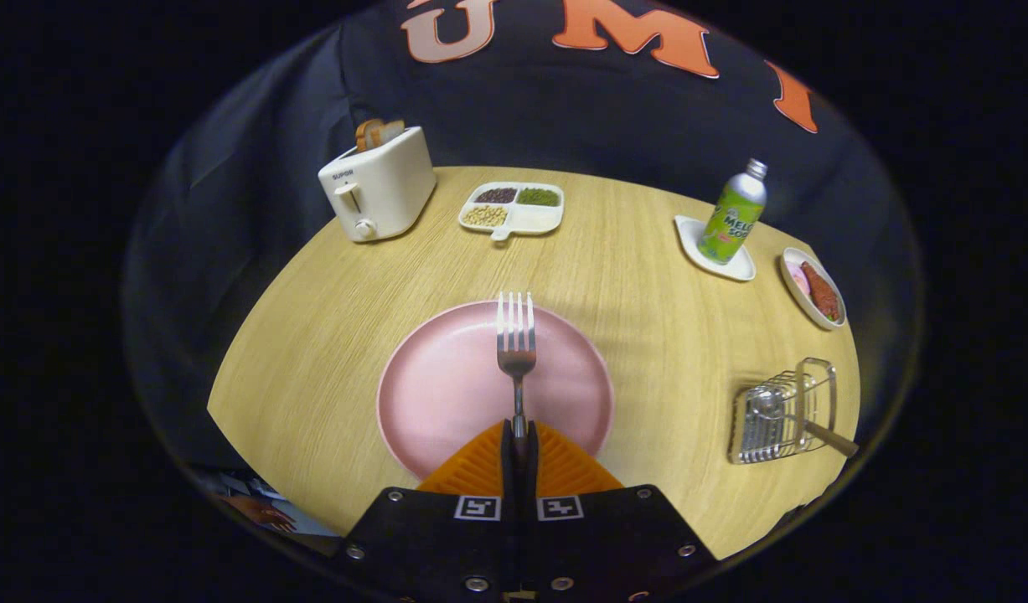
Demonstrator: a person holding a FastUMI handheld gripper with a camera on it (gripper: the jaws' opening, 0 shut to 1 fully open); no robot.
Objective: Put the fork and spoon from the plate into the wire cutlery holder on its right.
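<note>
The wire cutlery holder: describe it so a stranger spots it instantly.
On the round wooden table, look right of the pink plate, beyond the gripper shut on the fork. The wire cutlery holder is the shiny metal rack, a spoon already inside.

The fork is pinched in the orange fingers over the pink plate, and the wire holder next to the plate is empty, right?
Not quite. The gripper view shows the gripper shut on the fork over the pink plate, but the wire holder already has a spoon in it.
</note>
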